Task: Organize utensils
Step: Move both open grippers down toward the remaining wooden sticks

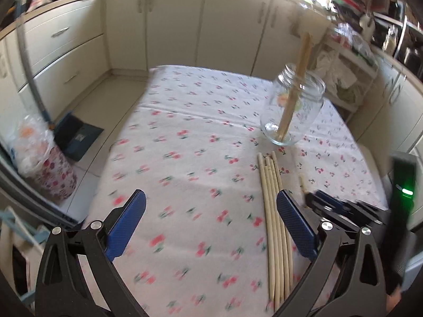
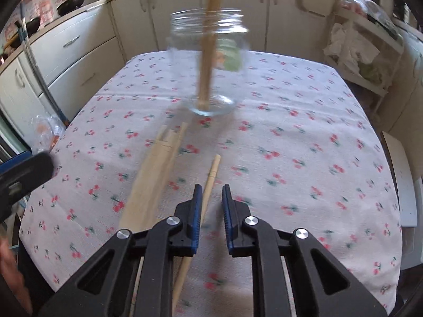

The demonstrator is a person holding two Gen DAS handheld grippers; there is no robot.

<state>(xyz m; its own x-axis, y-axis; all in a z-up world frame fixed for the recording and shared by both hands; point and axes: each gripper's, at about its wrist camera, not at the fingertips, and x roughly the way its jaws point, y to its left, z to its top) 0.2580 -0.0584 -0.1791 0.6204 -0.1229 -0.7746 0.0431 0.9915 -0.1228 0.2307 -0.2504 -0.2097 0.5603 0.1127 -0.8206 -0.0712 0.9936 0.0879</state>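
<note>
A clear glass jar (image 1: 293, 111) stands on the cherry-print tablecloth (image 1: 190, 163) with wooden chopsticks (image 1: 296, 84) upright in it. It also shows in the right wrist view (image 2: 211, 60). A bundle of loose chopsticks (image 1: 275, 224) lies on the cloth before the jar, also in the right wrist view (image 2: 150, 179). My left gripper (image 1: 211, 219) is open and empty, its right finger beside the bundle. My right gripper (image 2: 212, 203) is partly open with a single chopstick (image 2: 208, 185) lying between its fingers against the left pad, not clamped.
Cream kitchen cabinets (image 1: 171, 26) surround the table. A patterned bin with a plastic bag (image 1: 45, 158) and a dustpan (image 1: 76, 134) stand on the floor at the left. A cluttered rack (image 2: 364, 50) stands at the right.
</note>
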